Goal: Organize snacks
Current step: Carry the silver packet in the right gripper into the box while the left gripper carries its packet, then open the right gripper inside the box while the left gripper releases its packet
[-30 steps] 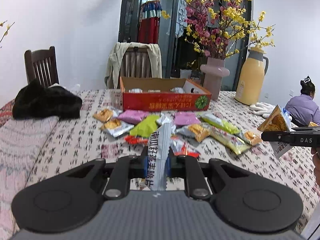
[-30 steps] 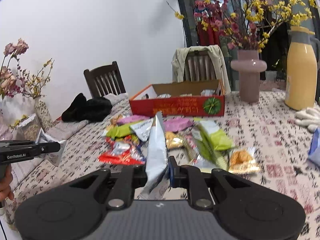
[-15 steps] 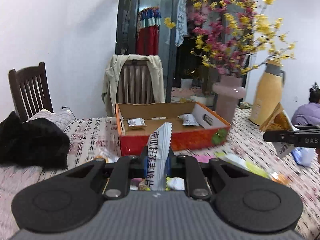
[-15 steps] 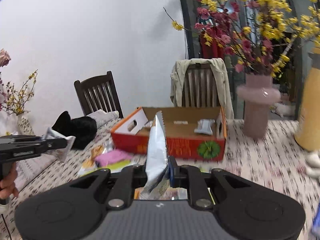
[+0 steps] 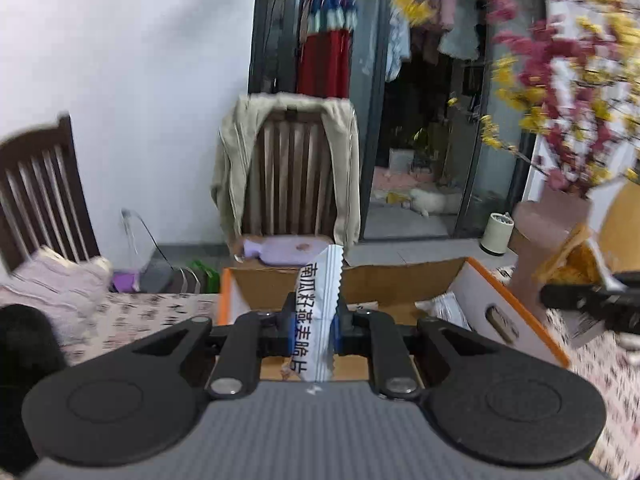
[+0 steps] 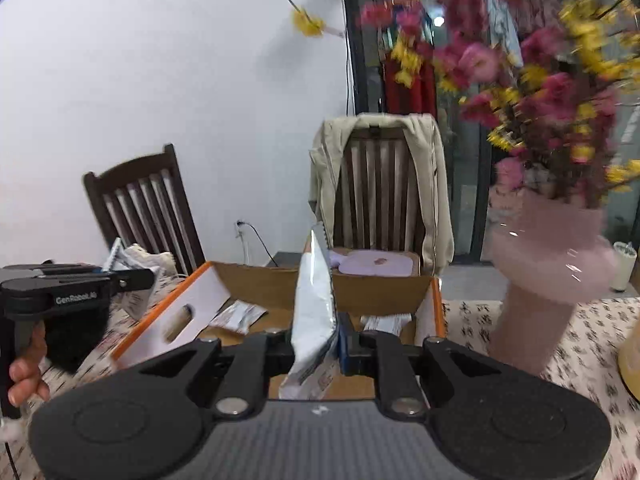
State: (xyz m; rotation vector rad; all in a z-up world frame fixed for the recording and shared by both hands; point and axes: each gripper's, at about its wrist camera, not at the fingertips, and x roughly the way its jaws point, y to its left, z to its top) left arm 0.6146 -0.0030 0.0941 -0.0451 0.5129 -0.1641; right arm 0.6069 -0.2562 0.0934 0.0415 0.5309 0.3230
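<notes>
My left gripper [image 5: 313,326] is shut on a white snack packet [image 5: 318,312] printed with dark characters, held upright. It hangs over the near part of the open cardboard box [image 5: 404,280] with orange and white sides. My right gripper [image 6: 316,340] is shut on a silver snack packet [image 6: 314,304], also upright, over the same box [image 6: 280,284]. Loose silver packets [image 6: 238,314] lie on the box floor. The right gripper [image 5: 592,300] with its orange-backed packet shows at the right of the left wrist view. The left gripper [image 6: 80,284] shows at the left of the right wrist view.
A pink vase [image 6: 548,280] of pink and yellow flowers stands just right of the box. Behind the box is a wooden chair [image 5: 296,184] draped with a beige jacket, a second chair [image 6: 148,208] to the left. A black garment [image 5: 24,344] lies on the patterned tablecloth at left.
Both grippers have travelled forward across the table with their packets, from above the scattered snacks to over the box. The box and chair now loom much larger.
</notes>
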